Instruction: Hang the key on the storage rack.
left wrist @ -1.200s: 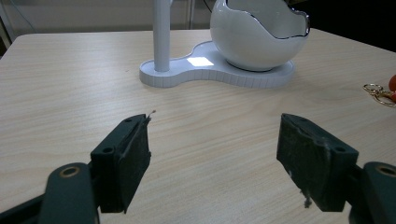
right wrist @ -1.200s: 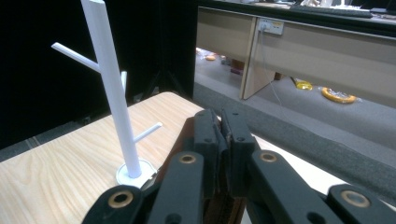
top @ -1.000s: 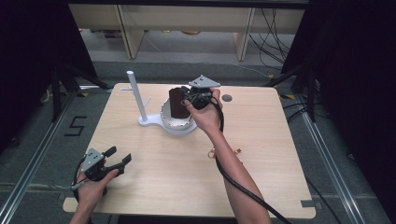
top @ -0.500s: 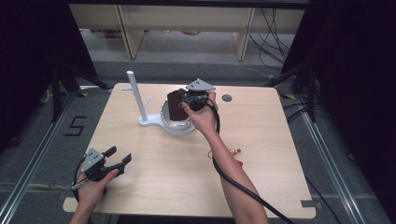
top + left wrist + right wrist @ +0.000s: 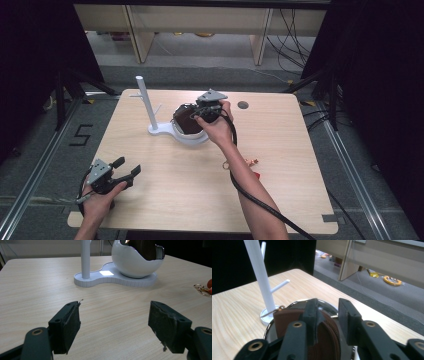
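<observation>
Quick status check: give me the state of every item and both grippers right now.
Brown wallet: resting in the bowl, upper part sticking out above the rim.
White bowl: upright on the stand's base.
White stand: upright, pegs bare.
Keyring: lying loose on the table.
Right gripper: over the wallet, jaws just opening, gap visible between them.
Left gripper: open, holding nothing.

A small keyring (image 5: 248, 162) with a red tag lies on the light wooden counter (image 5: 165, 200), near its right side. A round dark hole (image 5: 243, 105) sits in the counter's far edge. Beyond the counter, cables (image 5: 295, 30) trail over the grey floor beside a pale shelf unit (image 5: 195, 22).
</observation>
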`<state>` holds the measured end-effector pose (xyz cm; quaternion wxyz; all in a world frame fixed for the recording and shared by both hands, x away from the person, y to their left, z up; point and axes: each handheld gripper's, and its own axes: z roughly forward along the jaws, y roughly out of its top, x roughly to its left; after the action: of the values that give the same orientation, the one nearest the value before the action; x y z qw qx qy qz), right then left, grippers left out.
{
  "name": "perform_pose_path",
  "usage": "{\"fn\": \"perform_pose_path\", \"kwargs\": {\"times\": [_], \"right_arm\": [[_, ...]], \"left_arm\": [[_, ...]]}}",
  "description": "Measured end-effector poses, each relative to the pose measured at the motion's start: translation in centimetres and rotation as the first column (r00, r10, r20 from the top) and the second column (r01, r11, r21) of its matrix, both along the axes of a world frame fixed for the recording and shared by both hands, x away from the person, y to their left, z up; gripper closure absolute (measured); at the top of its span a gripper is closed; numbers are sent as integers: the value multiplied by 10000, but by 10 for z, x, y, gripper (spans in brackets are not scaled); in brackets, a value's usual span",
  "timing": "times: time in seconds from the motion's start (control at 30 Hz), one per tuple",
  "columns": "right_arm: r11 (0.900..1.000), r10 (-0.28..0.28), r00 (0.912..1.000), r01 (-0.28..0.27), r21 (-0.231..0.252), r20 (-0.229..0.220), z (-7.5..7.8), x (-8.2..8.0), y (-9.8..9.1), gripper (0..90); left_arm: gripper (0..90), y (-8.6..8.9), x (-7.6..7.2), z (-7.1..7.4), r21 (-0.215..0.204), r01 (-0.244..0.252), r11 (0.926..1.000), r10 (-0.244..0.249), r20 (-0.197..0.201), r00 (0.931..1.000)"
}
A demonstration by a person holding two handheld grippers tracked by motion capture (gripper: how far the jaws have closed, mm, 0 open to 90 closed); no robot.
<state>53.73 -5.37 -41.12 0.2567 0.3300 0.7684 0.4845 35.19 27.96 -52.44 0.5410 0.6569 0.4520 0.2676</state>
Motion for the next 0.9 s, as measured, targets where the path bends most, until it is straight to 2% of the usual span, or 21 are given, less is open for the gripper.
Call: {"fn": "perform_pose_path", "kwargs": {"times": [0.07, 0.17, 0.23, 0.27, 0.3, 0.33, 0.37, 0.4, 0.43, 0.47, 0.5, 0.53, 0.57, 0.6, 0.63, 0.67, 0.7, 0.73, 0.83, 0.87, 0.9], "right_arm": [[9995, -45, 9998, 51, 311, -187, 6, -3, -6, 638], [9992, -162, 9993, 174, 373, -337, 11, -7, -15, 612], [9986, -369, 9971, 393, 348, -659, 16, -11, -26, 599], [9986, -477, 9933, 500, 192, -1056, 19, -15, -38, 591], [9986, -477, 9933, 500, 192, -1056, 19, -15, -38, 591], [9974, -722, 9864, 716, -91, -1478, 21, -20, -51, 587], [9974, -722, 9864, 716, -91, -1478, 21, -20, -51, 587], [9976, -685, 9769, 664, -172, -2026, 20, -25, -66, 587], [9976, -685, 9769, 664, -172, -2026, 20, -25, -66, 587], [9962, -838, 9622, 744, -461, -2590, 19, -30, -78, 572], [9962, -838, 9622, 744, -461, -2590, 19, -30, -78, 572], [9948, -970, 9384, 811, -616, -3315, 15, -34, -89, 559], [9948, -970, 9384, 811, -616, -3315, 15, -34, -89, 559], [9925, -1147, 9219, 905, -822, -3700, 10, -38, -99, 549], [9925, -1147, 9219, 905, -822, -3700, 10, -38, -99, 549], [9906, -1165, 9197, 803, -1108, -3749, 9, -39, -106, 546], [9892, -1256, 9068, 838, -1201, -4024, 7, -41, -111, 542], [9868, -1419, 8787, 892, -1354, -4557, 4, -47, -119, 540], [9855, -1370, 8729, 722, -1538, -4682, 1, -51, -128, 542], [9851, -1486, 8556, 843, -1497, -4958, -2, -56, -135, 547], [9851, -1486, 8556, 843, -1497, -4958, -2, -56, -135, 547]], "left_arm": [[246, 0, 0, 0, -5, -10, 10000, 10, -12, 10000], [246, 0, 0, 0, -11, -8, 10000, 8, -17, 10000], [246, 0, 0, 0, -1, -12, 10000, 12, -23, 10000], [246, 0, 0, 0, 1, -11, 10000, 11, -20, 10000], [246, 0, 0, 0, 2, -11, 10000, 11, -22, 10000], [246, 0, 0, 0, -4, -18, 10000, 18, -33, 10000], [246, 0, 0, 0, -4, -18, 10000, 18, -33, 10000], [246, 0, 0, 0, 1, -15, 10000, 15, -57, 10000], [246, 0, 0, 0, 1, -15, 10000, 15, -57, 10000], [246, 0, 1, 0, -9, -23, 10000, 23, -69, 10000], [246, 0, 1, 0, -9, -23, 10000, 23, -69, 10000], [246, 0, 1, 0, -51, 14, 10000, -14, -84, 10000], [247, 0, 1, 0, -51, 14, 10000, -14, -84, 10000], [247, 0, 2, 0, -60, 6, 10000, -6, -89, 10000], [247, 0, 2, 0, -51, 0, 10000, -1, -94, 10000], [248, 0, 2, 0, -40, -4, 10000, 4, -92, 10000], [248, 0, 1, 0, -8, -6, 10000, 6, -79, 10000], [248, -1, 1, 0, 5, -13, 10000, 13, -58, 10000], [249, -1, 1, 0, 102, -61, 9999, 62, -138, 9999], [250, -1, 2, 0, 125, -73, 9999, 75, -172, 9998], [250, -1, 2, 0, 125, -73, 9999, 75, -172, 9998]]}}
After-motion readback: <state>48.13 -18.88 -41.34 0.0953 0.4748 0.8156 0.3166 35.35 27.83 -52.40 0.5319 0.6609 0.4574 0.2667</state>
